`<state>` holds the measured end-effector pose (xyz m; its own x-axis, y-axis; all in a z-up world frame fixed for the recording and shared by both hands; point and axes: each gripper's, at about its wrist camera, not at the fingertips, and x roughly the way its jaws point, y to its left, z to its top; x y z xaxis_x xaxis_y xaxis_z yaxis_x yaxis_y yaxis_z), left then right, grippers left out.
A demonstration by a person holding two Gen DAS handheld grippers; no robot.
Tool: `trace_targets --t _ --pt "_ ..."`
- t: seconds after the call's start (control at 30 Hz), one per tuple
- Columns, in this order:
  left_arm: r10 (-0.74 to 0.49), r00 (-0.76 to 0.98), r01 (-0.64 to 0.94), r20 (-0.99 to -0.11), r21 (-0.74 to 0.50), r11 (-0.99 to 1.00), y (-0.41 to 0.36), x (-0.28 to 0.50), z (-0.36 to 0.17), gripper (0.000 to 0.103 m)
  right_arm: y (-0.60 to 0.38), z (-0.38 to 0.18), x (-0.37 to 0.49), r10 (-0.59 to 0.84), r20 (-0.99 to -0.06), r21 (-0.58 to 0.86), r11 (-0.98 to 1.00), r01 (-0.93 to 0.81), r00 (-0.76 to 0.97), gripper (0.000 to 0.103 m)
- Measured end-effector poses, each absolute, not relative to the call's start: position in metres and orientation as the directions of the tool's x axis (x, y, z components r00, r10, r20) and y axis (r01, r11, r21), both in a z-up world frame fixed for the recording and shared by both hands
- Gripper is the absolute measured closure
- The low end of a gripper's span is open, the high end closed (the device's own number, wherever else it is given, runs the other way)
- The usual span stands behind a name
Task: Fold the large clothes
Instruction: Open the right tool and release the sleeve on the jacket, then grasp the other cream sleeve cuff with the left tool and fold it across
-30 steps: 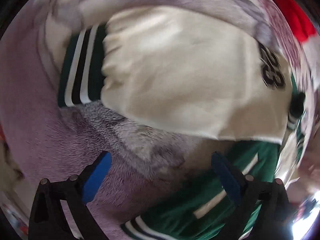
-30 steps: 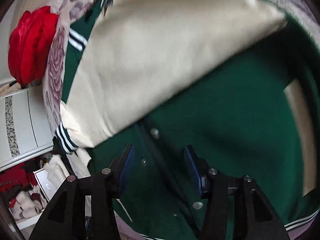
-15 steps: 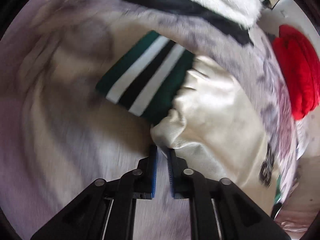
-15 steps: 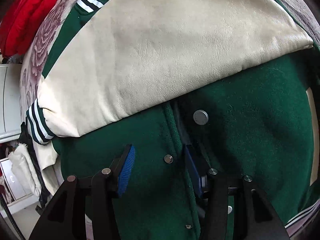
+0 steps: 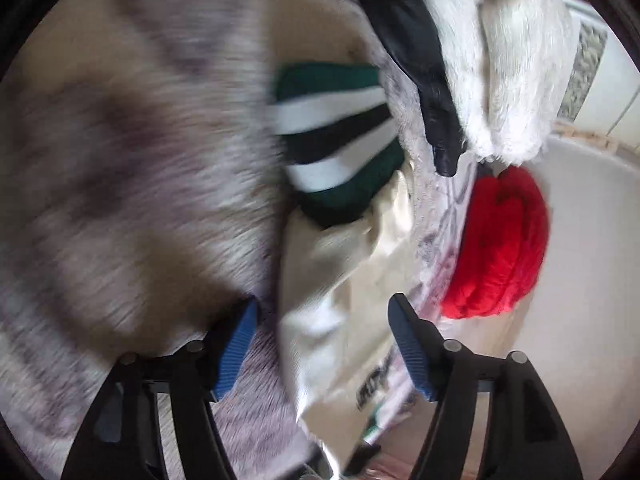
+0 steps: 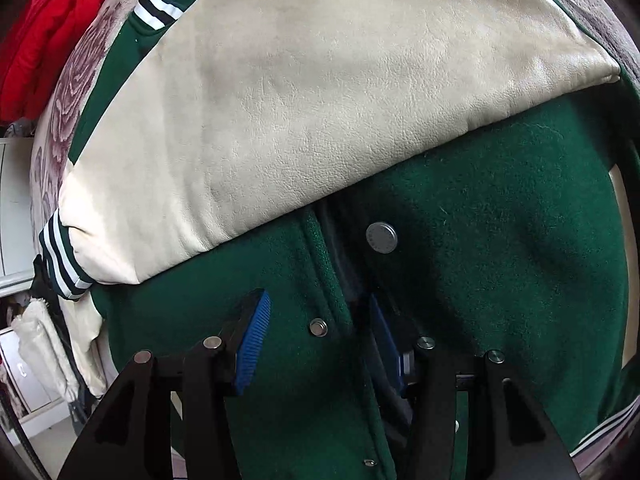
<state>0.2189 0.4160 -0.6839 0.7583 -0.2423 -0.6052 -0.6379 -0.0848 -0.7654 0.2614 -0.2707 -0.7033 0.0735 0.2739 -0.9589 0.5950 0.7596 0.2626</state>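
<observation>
A green varsity jacket [image 6: 500,248] is lying front-up on a plush grey patterned blanket [image 5: 120,200], filling most of the right wrist view. One cream sleeve [image 6: 320,100] is already lying folded across the chest, its striped cuff [image 6: 60,260] reaching the blanket's edge; the second cream sleeve [image 5: 340,312] is stretching out sideways, ending in one green, white and black cuff [image 5: 340,136], so the fold is looking roughly a third done, with that sleeve and the body halving left. The left gripper [image 5: 320,348] is opening, its fingers standing wide either side of the outstretched sleeve without pressing it. The right gripper [image 6: 316,340] is hovering over the open placket, fingers half apart and gripping nothing, one finger [image 6: 384,340] dipping into the gap. One red folded garment [image 5: 500,248] is sitting beside the blanket, and one white fluffy garment [image 5: 508,60] is lying beyond. Four snap studs are showing, the largest [image 6: 382,237] on the right panel.
</observation>
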Motion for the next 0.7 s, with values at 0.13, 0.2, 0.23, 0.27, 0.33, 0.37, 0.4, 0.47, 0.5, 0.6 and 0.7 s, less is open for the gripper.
trace_targets --t 0.13,0.2,0.23,0.27,0.33,0.37,0.4,0.47,0.5,0.6,0.7 --pt "-0.173 0.645 -0.735 -0.744 -0.666 0.126 0.416 0.265 -0.658 0.025 -0.258 -0.704 0.276 0.253 -0.964 0.251 0.779 0.575 0.079 0.05" --pt "-0.09 0.565 -0.78 -0.82 -0.567 0.266 0.412 0.294 -0.641 0.028 -0.25 -0.696 0.286 0.185 -0.979 0.2 0.819 0.537 0.083 0.05" --pt "-0.045 0.532 -0.791 -0.845 -0.516 0.329 0.412 0.302 -0.631 0.052 -0.244 -0.691 0.292 0.137 -0.987 0.159 0.845 0.51 0.081 0.05" --pt "-0.005 0.496 -0.799 -0.869 -0.458 0.39 0.41 0.311 -0.624 0.086 -0.239 -0.688 0.297 0.099 -0.992 0.124 0.865 0.485 0.078 0.05" --pt "0.055 0.451 -0.795 -0.891 -0.374 0.478 0.407 0.322 -0.615 0.095 -0.225 -0.679 0.311 0.011 -0.997 0.043 0.906 0.421 0.079 0.049" --pt "0.082 0.448 -0.795 -0.89 -0.354 0.492 0.404 0.323 -0.608 0.097 -0.217 -0.675 0.318 -0.042 -0.996 -0.006 0.921 0.389 0.084 0.043" --pt "0.114 0.455 -0.793 -0.883 -0.344 0.502 0.403 0.325 -0.594 0.097 -0.212 -0.672 0.323 -0.083 -0.993 -0.045 0.928 0.369 0.088 0.039" --pt "0.156 0.467 -0.785 -0.871 -0.327 0.526 0.401 0.331 -0.574 0.098 -0.203 -0.665 0.332 -0.169 -0.98 -0.124 0.932 0.34 0.107 0.022" --pt "0.184 0.489 -0.768 -0.853 -0.32 0.554 0.398 0.336 -0.554 0.098 -0.199 -0.66 0.337 -0.229 -0.965 -0.177 0.927 0.33 0.126 0.019" --pt "0.244 0.529 -0.711 -0.813 -0.268 0.65 0.381 0.341 -0.512 0.098 -0.194 -0.656 0.348 -0.278 -0.948 -0.218 0.922 0.32 0.156 0.015" --pt "0.306 0.577 -0.637 -0.757 -0.183 0.749 0.344 0.354 -0.468 0.099 -0.191 -0.66 0.359 -0.267 -0.953 -0.216 0.929 0.302 0.14 0.015"
